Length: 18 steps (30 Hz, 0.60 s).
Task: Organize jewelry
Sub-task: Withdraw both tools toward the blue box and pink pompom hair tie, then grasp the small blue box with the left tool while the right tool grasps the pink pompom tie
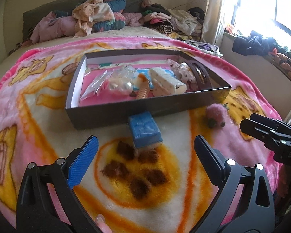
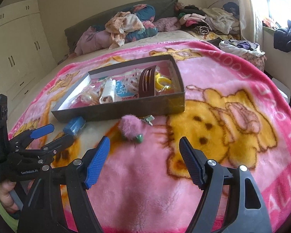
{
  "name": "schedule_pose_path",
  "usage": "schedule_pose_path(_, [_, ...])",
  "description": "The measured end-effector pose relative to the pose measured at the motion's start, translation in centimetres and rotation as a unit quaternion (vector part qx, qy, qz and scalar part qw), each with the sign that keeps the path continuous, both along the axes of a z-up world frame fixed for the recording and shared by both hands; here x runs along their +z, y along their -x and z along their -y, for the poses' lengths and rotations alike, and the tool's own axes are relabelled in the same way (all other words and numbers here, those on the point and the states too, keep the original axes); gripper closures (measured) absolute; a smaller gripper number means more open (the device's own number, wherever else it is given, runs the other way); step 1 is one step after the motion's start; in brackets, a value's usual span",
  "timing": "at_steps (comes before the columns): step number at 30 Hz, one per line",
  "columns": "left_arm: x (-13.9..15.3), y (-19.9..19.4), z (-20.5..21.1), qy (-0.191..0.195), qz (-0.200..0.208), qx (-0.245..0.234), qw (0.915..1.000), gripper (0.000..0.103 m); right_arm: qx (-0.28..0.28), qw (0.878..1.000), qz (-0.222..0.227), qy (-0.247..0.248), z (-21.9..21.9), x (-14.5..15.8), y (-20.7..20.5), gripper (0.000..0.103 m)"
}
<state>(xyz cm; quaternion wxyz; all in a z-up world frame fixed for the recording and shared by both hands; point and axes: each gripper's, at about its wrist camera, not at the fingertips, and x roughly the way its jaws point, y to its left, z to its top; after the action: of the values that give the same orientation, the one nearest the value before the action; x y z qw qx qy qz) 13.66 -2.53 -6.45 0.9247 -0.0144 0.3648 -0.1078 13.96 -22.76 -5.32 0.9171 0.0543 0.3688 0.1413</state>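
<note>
A dark shallow tray [image 1: 106, 114] stands on the pink blanket. It holds bagged pearl pieces [image 1: 120, 85], an orange spiral band [image 1: 143, 91], a cream clip [image 1: 166, 81] and a brown comb-like piece [image 2: 147, 83]. A small blue box [image 1: 145, 130] lies against the tray's near wall. My left gripper [image 1: 145, 141] is open, and the box sits just beyond its tips. A fluffy pink pom-pom [image 2: 131, 128] lies in front of the tray [image 2: 126, 108], beside a small metal clip [image 2: 148, 118]. My right gripper [image 2: 144, 139] is open and empty, just short of the pom-pom.
Piles of clothes [image 1: 99, 15] cover the head of the bed, and more lie along the window sill [image 1: 261, 44] on the right. Cream wardrobe doors [image 2: 13, 54] line the left wall. A hand [image 2: 5, 196] holds the left gripper's handle.
</note>
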Motion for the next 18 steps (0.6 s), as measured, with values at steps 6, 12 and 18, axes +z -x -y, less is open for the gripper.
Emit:
schedule_pose_path(6, [-0.4, -1.2, -0.8, 0.018, -0.007, 0.019, 0.9996, 0.014, 0.017, 1.000, -0.013, 0.003, -1.3, -1.0, -1.5, 0.032])
schedule_pose_path(12, [-1.2, -2.4, -1.1, 0.040, -0.031, 0.023, 0.9985, 0.033, 0.022, 0.999, -0.032, -0.002, -1.7, -2.0, -3.2, 0.032])
schedule_pose_path(18, [-1.5, -3.1, -0.7, 0.045, -0.040, 0.017, 0.9980, 0.057, 0.017, 0.999, -0.044, -0.014, -2.0, -2.2, -4.7, 0.034])
